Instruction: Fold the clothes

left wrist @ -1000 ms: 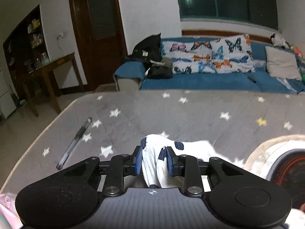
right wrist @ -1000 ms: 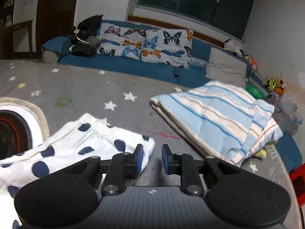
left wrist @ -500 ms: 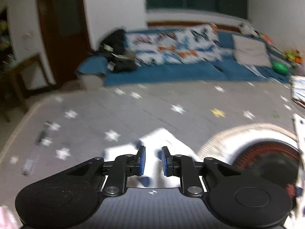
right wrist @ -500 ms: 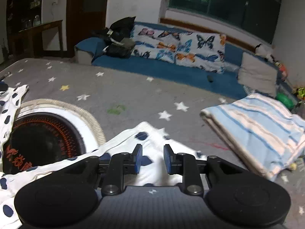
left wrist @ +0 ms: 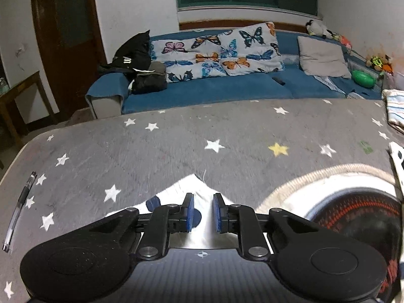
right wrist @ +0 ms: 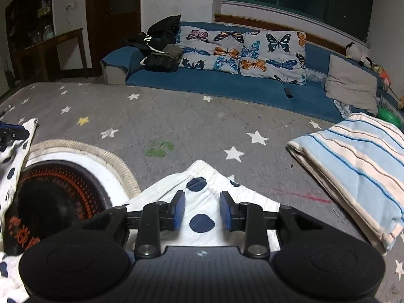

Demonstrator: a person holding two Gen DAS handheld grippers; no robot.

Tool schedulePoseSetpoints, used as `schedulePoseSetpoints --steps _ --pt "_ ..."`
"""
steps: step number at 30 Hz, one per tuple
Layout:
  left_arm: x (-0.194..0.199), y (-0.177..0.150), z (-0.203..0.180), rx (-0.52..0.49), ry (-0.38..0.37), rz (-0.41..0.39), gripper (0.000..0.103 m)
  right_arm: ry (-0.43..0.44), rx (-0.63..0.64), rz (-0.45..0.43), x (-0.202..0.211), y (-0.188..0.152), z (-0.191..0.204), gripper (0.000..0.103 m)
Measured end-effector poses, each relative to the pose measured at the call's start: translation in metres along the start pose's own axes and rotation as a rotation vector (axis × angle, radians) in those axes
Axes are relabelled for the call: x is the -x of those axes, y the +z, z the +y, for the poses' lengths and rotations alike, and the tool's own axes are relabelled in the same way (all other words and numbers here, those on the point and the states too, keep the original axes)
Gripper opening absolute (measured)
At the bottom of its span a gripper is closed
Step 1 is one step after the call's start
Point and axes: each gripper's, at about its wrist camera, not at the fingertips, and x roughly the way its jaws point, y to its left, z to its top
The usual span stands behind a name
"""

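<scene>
White garment [right wrist: 202,209] with navy dots lay spread at lower centre of frame, one edge over the round mat [right wrist: 75,174].

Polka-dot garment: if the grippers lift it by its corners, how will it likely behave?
The garment is probably floppy: it drapes over the round mat and would sag between the corners. It looks thin and light, and its wrinkled edge suggests it would bunch if pushed.
</scene>
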Motion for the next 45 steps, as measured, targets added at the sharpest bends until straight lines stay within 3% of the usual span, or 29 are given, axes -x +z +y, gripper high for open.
schedulePoseSetpoints --steps 8,13,15,22,27,34,45 --pt "-0.007 0.005 0.000 0.026 -0.001 -0.002 0.019 -0.005 -0.001 -0.017 -0.005 0.006 0.000 0.031" --pt "-0.008 0.007 0.000 0.049 0.006 -0.002 0.022 -0.039 0.047 -0.010 -0.016 0.013 0.007 0.041" --pt "-0.004 0.007 0.000 0.058 0.007 -0.010 0.034 -0.045 0.046 -0.006 -0.017 0.016 0.007 0.042" --pt "0.020 0.003 -0.006 0.027 -0.011 -0.049 0.050 -0.066 0.099 0.005 -0.012 0.018 0.015 0.042" --pt "0.032 -0.002 -0.010 0.008 -0.017 -0.049 0.073 -0.098 0.103 0.004 -0.024 0.023 0.019 0.050" --pt "0.060 -0.019 -0.014 -0.033 -0.017 -0.079 0.081 -0.062 0.091 -0.007 -0.003 0.020 0.019 0.051" --pt "0.106 -0.068 -0.005 -0.031 -0.002 -0.103 0.090 0.062 0.045 0.010 0.048 -0.028 0.024 0.051"
